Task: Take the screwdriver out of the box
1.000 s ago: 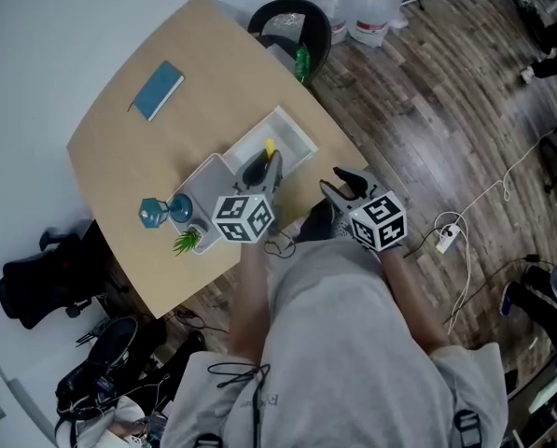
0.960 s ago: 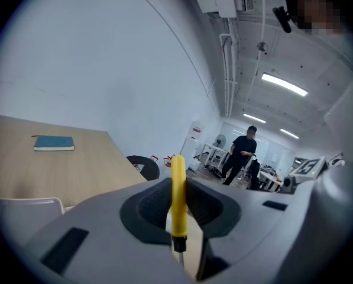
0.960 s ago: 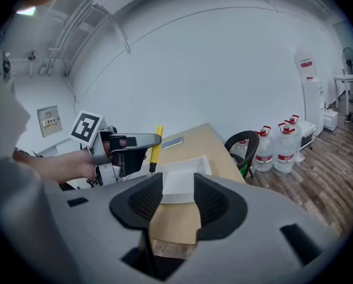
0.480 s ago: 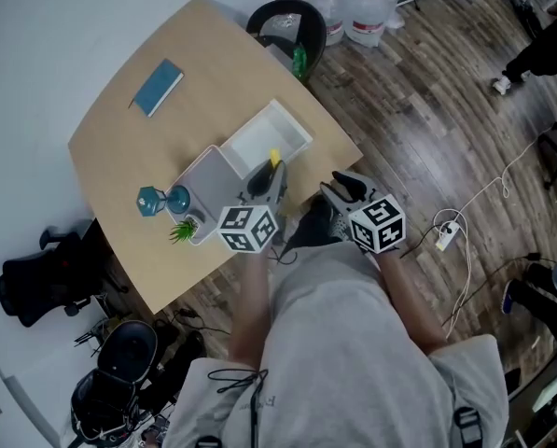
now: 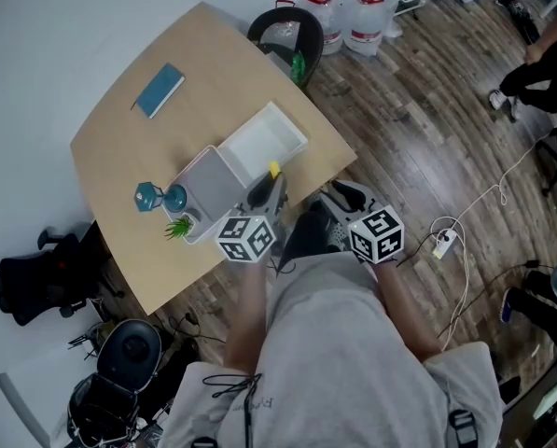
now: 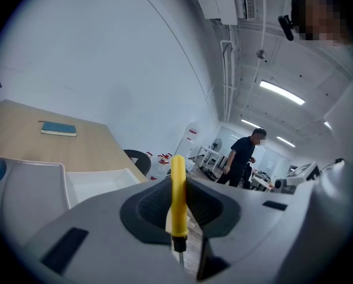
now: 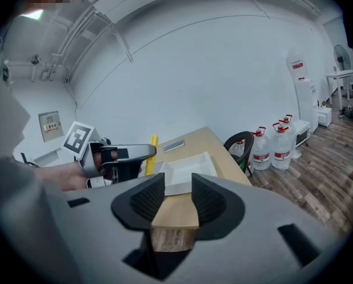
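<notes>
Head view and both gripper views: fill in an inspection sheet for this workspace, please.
Surface: wooden table.
Job's things: white box open on it; yellow-handled screwdriver upright in the left gripper, clear of the box.
Clutter: blue book, teal ornament, small green plant.
Grippers: left gripper shut on the screwdriver; right gripper open, its jaws have just been closing, nothing between them.
Cables: white cable and power strip on the floor.
Surroundings: water jugs, black chair, a person standing.
</notes>
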Demonstrator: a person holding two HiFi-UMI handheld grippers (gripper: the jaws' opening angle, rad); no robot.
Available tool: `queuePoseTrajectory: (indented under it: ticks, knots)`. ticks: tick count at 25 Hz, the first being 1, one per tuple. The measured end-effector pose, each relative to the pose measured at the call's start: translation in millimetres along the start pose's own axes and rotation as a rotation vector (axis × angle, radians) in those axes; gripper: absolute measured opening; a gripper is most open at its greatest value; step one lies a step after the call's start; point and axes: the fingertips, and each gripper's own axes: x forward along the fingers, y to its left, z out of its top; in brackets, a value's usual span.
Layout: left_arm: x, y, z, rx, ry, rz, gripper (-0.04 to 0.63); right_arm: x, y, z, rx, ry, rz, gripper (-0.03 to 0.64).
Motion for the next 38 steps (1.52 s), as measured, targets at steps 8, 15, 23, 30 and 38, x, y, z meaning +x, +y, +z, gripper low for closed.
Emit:
queuePoseTrajectory:
  ticks: [8,15,23,30,38]
  knots:
    - [0,-8,13,0.04,0.0,-0.043,0.069,-16,-1,-3,0.026,-0.03,-0.024,0.14]
    - [-17,3,21,-0.087,-0.078,0.008,0.069,-16,4,2,-0.002,-0.051,-0.026,0.133]
    - [-36,18,20,-0.121,-0.107,0.047,0.069,-16,-2,3,-0.004,-0.051,-0.05,0.114]
    - [-38,10,19,-0.095,-0.099,0.03,0.069,-17,-3,-5,0.015,-0.03,-0.066,0.114]
    - [-35,3,20,-0.102,-0.107,0.01,0.069,-17,-6,-12,0.011,-0.003,-0.068,0.112]
